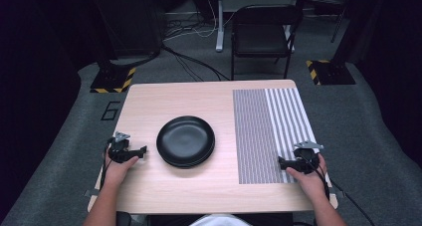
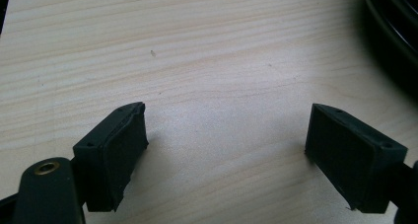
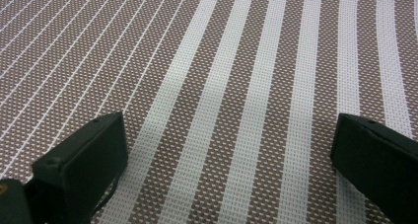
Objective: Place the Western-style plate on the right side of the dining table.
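A black plate (image 1: 185,140), seemingly stacked on another, sits in the middle of the light wooden table (image 1: 199,186). A brown and white striped placemat (image 1: 271,131) covers the table's right part. My left gripper (image 1: 141,151) rests on the wood just left of the plate, open, with bare wood between its pads (image 2: 118,155). The plate's dark rim (image 2: 394,21) shows at the top right of the left gripper view. My right gripper (image 1: 281,162) lies on the placemat's near right part, open, with only the striped weave (image 3: 231,110) between its jaws.
A black folding chair (image 1: 262,32) stands beyond the table's far edge, with cables on the grey floor. Two stand bases with yellow-black hazard tape (image 1: 112,80) (image 1: 328,71) flank the table's far corners.
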Tool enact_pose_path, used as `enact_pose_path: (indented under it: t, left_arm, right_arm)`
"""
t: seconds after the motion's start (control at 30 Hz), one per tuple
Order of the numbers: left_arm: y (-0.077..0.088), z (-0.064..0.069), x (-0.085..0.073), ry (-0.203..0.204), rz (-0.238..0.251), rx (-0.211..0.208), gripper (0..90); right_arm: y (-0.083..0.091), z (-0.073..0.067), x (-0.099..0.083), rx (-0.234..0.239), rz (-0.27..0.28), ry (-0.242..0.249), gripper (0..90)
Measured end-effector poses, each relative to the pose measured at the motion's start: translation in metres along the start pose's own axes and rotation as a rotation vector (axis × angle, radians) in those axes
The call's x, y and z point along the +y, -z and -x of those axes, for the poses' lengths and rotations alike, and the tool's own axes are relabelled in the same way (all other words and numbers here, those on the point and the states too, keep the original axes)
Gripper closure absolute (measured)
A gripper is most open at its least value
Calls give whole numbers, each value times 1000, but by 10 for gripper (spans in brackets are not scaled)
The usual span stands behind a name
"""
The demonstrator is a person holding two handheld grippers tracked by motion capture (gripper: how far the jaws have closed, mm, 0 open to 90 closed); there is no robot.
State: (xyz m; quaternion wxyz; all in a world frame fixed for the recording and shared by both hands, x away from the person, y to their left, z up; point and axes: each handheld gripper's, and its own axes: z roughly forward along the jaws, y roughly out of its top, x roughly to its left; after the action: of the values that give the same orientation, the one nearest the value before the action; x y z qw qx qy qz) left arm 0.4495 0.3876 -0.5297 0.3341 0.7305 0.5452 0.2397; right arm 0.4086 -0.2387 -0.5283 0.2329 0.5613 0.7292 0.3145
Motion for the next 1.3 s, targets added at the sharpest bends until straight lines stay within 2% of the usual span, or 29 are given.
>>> enact_pose_path:
  t: [0.53, 0.97, 1.1, 1.17, 1.2, 1.27, 1.3]
  left_arm:
    - [0, 1, 0, 1, -1, 2, 151]
    - [0, 2, 0, 17, 2, 10, 162]
    - [0, 1, 0, 23, 12, 20, 196]
    - [2, 1, 0, 27, 10, 18, 240]
    - [3, 0, 1, 27, 9, 16, 306]
    - [5, -1, 1, 67, 6, 1, 369]
    - [7, -3, 2, 84, 1, -9, 400]
  right_arm:
    - [0, 0, 0, -2, 0, -2, 0]
    - [0, 0, 0, -1, 2, 0, 4]
    - [1, 1, -1, -5, 6, 7, 18]
    - [2, 1, -1, -10, 12, 1, 39]
    - [3, 1, -1, -15, 14, -1, 92]
    - [6, 1, 0, -24, 22, -8, 206]
    - [7, 1, 0, -27, 23, -9, 220]
